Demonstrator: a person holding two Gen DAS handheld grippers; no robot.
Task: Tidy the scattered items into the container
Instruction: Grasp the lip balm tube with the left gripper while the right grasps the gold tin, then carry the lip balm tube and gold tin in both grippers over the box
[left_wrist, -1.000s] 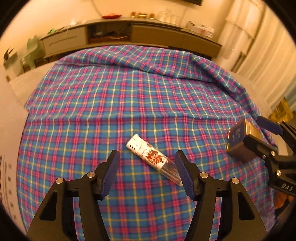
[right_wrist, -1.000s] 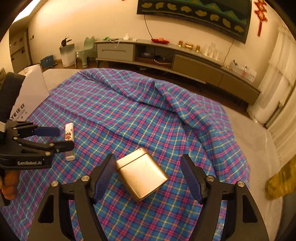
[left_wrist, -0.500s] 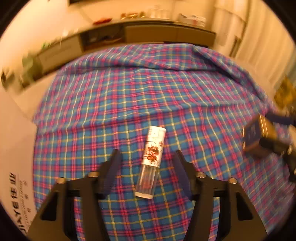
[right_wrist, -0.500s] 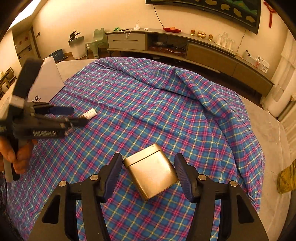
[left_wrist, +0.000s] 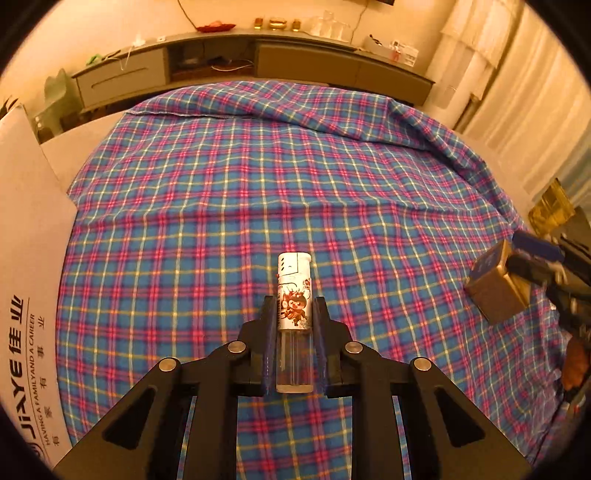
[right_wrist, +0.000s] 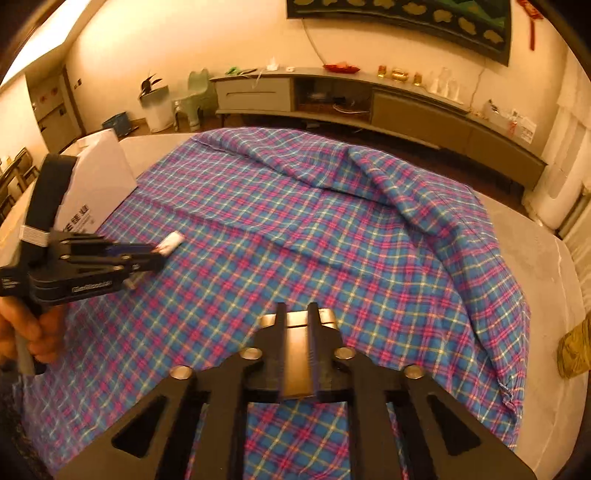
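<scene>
My left gripper is shut on a white lighter with a cartoon print and a clear lower half, held lengthwise between the fingers over the plaid cloth. It also shows in the right wrist view, sticking out of the left gripper at far left. My right gripper is shut on a gold metal tin, gripped on its narrow sides. In the left wrist view the tin hangs in the right gripper at the right edge, above the cloth.
A white cardboard box with printed lettering stands at the left edge of the bed; it also shows in the right wrist view. The blue and pink plaid cloth covers the bed, rumpled at the far side. A long low cabinet lines the back wall.
Both grippers were open around their items; now the left has closed on the lighter and the right on the tin, which has turned edge-on and lifted off the cloth.
</scene>
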